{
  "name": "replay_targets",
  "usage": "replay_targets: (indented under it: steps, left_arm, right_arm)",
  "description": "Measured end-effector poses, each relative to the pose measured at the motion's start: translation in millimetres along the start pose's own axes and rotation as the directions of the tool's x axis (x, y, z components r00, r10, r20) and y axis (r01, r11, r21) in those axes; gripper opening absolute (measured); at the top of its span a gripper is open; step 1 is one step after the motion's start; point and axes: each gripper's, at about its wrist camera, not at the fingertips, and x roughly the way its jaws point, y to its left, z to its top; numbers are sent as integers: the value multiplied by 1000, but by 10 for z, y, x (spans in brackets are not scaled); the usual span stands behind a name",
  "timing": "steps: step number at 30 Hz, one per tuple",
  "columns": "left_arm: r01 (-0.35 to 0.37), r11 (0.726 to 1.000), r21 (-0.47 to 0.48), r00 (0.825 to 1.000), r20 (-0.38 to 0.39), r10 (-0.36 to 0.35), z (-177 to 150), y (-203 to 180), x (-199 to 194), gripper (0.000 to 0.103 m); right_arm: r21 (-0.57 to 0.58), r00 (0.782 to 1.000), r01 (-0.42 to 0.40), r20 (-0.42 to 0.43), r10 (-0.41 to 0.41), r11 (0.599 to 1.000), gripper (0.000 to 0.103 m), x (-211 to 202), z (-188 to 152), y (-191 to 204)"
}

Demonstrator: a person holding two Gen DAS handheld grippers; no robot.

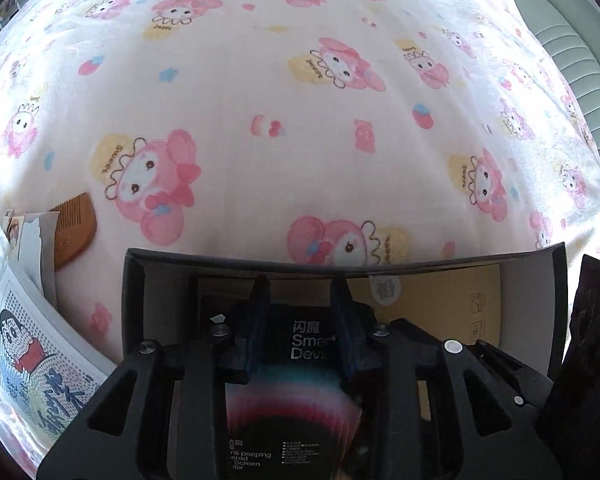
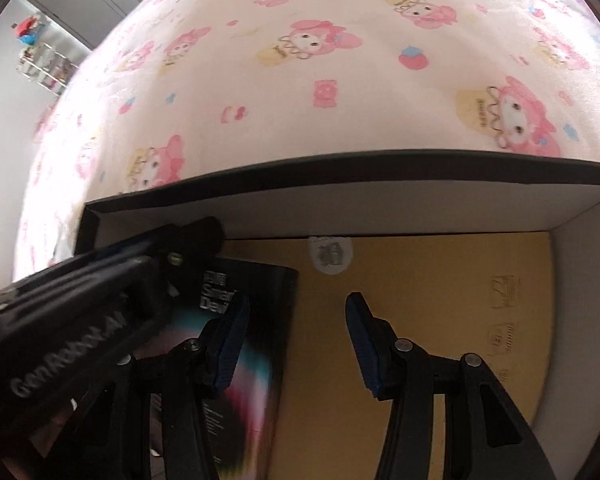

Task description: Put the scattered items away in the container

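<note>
A black open box (image 1: 340,266) with white inner walls and a brown cardboard floor (image 2: 420,320) sits on the pink cartoon bedspread. A black screen-protector package (image 1: 300,360) printed "Smart Device" lies inside it at the left. My left gripper (image 1: 300,300) is inside the box with its fingers on both sides of the package's top end; whether they press it is unclear. The left gripper also shows in the right wrist view (image 2: 148,276). My right gripper (image 2: 296,344) is open and empty above the box floor, its left finger (image 2: 228,344) over the package (image 2: 260,360).
A wooden comb (image 1: 74,228) lies on the bedspread (image 1: 300,100) left of the box. Cartoon-printed packets and papers (image 1: 28,356) lie at the far left. A dark object (image 1: 588,340) stands at the box's right side. A grey-green headboard (image 1: 572,40) is at the far right.
</note>
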Motion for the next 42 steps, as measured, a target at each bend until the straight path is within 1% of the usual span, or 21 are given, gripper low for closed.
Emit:
replay_targets:
  steps: [1,2,3,5,8,10,13,16,18,21,24,26,28,30,31,33,34,38,39,40,42]
  left_arm:
    - [-17,1000,10,1000,-9,17,-14,-1,25,31]
    - [-39,999,16,999,-16,39,-31,-4,45,31]
    - [-60,998,19,998,-15,60,-49,-11,52,30]
    - [-61,998,17,998,-17,61,-84,-7,39,30]
    - [-36,999,-6,999,-31,36,-132,30,9,30]
    - [-18,1000,-12,999,-36,18,-186,50,-17,30]
    - [-24,1000,11,999,-39,25,-284,29,-29,30]
    - [-19,1000,-1,999,-46,19,-305,37,-46,30]
    - [-1,999,-50,999,-36,-1,-330,84,-89,30]
    - [14,997,-70,1000,-20,-15,-403,102,-134,30]
    - [37,997,-68,999,-23,-38,-452,122,-136,30]
    - [70,995,-68,997,-25,-72,-478,132,-162,29]
    - [112,991,-77,993,-17,-113,-536,172,-239,31]
    - [137,987,-79,991,4,-137,-547,199,-314,33]
    - [149,985,-85,989,14,-148,-560,216,-354,33]
    - [189,976,-109,982,39,-186,-619,237,-400,33]
    - [207,972,-113,978,49,-202,-669,256,-431,33]
    - [233,965,-116,972,69,-227,-810,274,-504,33]
    - [234,964,-129,970,93,-223,-848,286,-546,32]
    - [226,964,-141,970,120,-210,-891,296,-601,32]
    - [171,976,-132,977,148,-151,-952,265,-673,32]
  right_arm:
    - [-1,998,-56,-27,56,998,47,60,1,16]
    - [-11,995,-83,-52,83,996,47,110,-14,51]
    - [-41,995,-87,-58,85,995,47,127,-44,107]
    - [-100,996,-70,-56,65,993,47,118,-123,178]
    - [-31,997,-34,-63,32,999,47,51,-195,43]
    - [14,1000,-2,-31,2,1000,47,-43,-220,-85]
    - [52,999,46,11,-47,998,47,-122,-273,-216]
    - [55,999,33,1,-33,998,47,-56,-317,-208]
    - [32,998,62,9,-63,998,47,-31,-345,-127]
    - [57,1000,-17,-19,18,998,47,57,-397,-16]
    - [-2,1000,-19,-22,18,1000,47,146,-476,161]
    - [15,997,-61,-35,62,998,47,164,-529,169]
    - [37,997,-73,-33,74,997,47,131,-560,129]
    - [58,999,-37,21,36,998,47,14,-559,53]
    - [57,998,10,55,-13,998,47,-56,-556,20]
    - [57,986,109,117,-115,992,47,-163,-563,-46]
    - [64,983,137,117,-143,989,47,-169,-568,-87]
    - [82,990,127,43,-131,989,47,-12,-607,-178]
    - [78,990,135,34,-138,988,47,26,-620,-165]
    - [71,988,146,37,-148,987,47,41,-636,-139]
    - [92,986,152,53,-157,984,47,36,-654,-128]
